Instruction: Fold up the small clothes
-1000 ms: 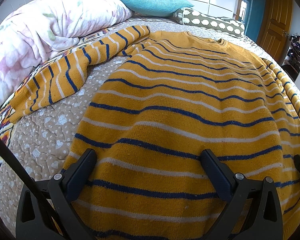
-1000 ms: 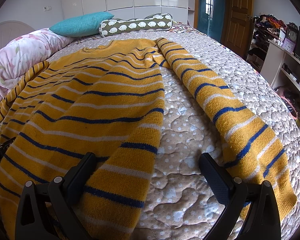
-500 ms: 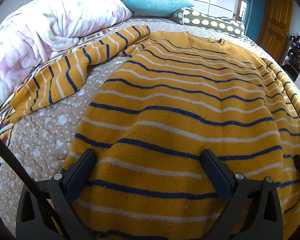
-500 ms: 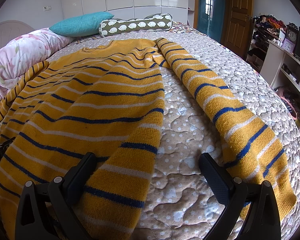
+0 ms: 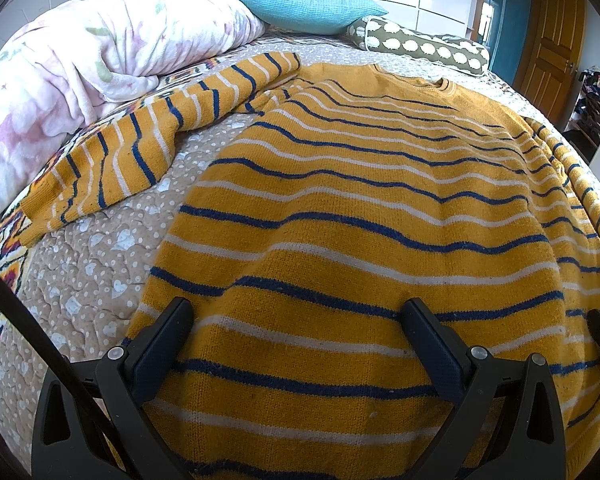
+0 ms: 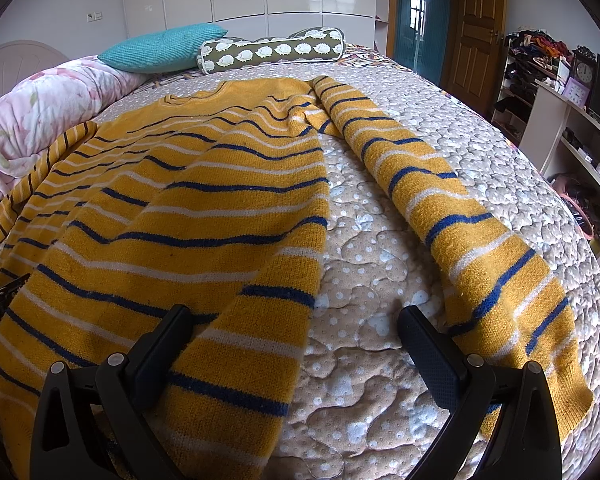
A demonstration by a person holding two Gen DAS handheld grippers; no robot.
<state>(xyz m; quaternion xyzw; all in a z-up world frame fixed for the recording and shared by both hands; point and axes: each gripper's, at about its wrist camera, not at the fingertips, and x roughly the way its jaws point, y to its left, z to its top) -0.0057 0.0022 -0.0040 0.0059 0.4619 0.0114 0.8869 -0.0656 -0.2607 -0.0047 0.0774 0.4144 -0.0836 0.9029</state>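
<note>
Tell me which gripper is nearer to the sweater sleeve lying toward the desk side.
Right. The right gripper sits open beside that sleeve; the left gripper is open over the sweater body, farther away.

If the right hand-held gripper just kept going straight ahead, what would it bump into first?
Probably the quilt: the right hand-held gripper is open, pointing into the bare gap between the sweater body and its sleeve. Depth is hard to judge.

Bed with quilted dotted cover (image 6: 380,360), bearing a striped yellow sweater (image 5: 360,220) spread flat, sleeves out; floral duvet (image 5: 80,60), teal pillow (image 6: 164,48) and patterned bolster (image 6: 272,50) at the head
</note>
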